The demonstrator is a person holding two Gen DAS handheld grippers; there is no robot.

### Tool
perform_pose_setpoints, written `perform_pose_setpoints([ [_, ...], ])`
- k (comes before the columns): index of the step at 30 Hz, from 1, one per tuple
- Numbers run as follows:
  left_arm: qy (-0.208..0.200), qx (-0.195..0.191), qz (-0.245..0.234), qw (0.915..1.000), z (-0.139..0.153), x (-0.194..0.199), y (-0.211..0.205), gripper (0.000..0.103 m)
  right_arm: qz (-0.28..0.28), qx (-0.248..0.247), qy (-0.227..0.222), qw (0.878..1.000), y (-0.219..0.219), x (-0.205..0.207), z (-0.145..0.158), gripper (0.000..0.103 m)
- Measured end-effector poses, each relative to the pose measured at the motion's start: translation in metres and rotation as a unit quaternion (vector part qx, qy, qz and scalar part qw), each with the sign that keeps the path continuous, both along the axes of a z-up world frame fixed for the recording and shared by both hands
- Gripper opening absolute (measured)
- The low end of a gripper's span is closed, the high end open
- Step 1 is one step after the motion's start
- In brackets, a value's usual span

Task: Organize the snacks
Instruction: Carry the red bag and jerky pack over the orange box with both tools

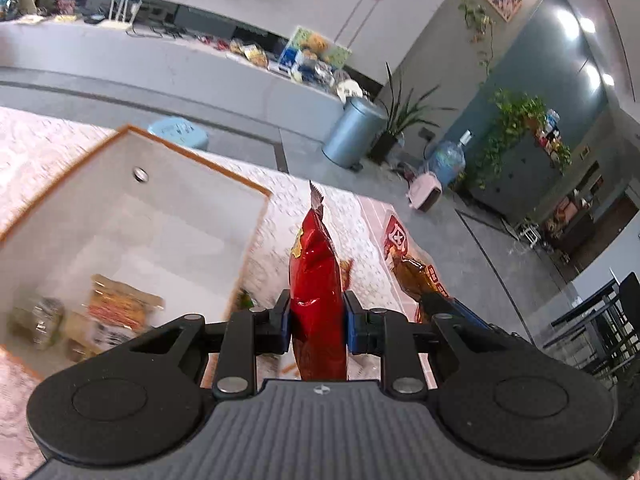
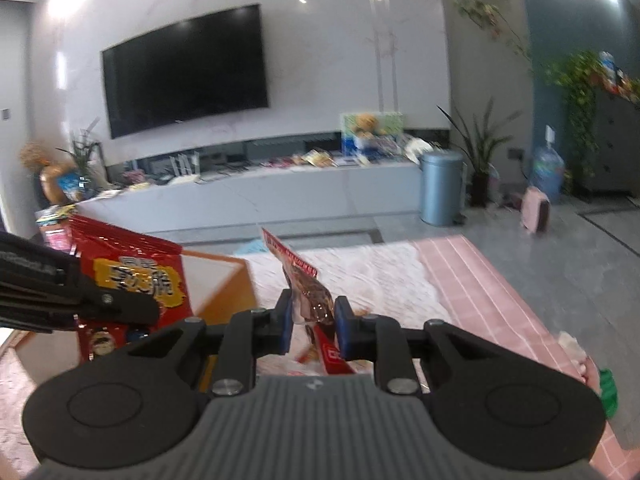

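Note:
My left gripper [image 1: 317, 326] is shut on a red snack bag [image 1: 316, 276] held edge-on and upright above the table. The same red bag [image 2: 136, 276], with yellow lettering, shows at the left of the right wrist view with the left gripper's black finger [image 2: 76, 300] across it. My right gripper [image 2: 313, 322] is shut on a clear-and-red packet with brown contents [image 2: 310, 300]; that packet [image 1: 412, 272] appears to the right in the left wrist view. An open white box with an orange rim [image 1: 132, 152] lies to the left, with several snack packs [image 1: 120, 308] in its bottom.
A pale lace cloth over a pink checked one [image 2: 480, 292] covers the table. Beyond it are a grey floor, a long low TV cabinet [image 2: 280, 192] strewn with items, a blue-grey bin [image 2: 442, 188], potted plants and a water bottle [image 2: 546, 174]. Something green and white [image 2: 600, 380] sits at the right edge.

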State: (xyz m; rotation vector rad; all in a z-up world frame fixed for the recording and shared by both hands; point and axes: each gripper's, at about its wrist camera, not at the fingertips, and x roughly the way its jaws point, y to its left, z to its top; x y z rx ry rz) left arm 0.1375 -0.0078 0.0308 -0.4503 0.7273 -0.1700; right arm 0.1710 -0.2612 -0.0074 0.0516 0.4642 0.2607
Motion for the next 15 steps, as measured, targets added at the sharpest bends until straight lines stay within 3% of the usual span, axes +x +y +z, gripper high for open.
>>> perform_pose_setpoints([
  [2, -0.008, 0.003, 0.006, 0.9999, 0.006, -0.006, 0.011, 0.027, 0.016, 0.005, -0.006, 1.000, 0.013, -0.008, 0.010, 0.007],
  [15, -0.009, 0.047, 0.055, 0.9974, 0.013, -0.015, 0.083, 0.027, 0.115, 0.028, 0.011, 0.993, 0.111, -0.009, 0.031, 0.002],
])
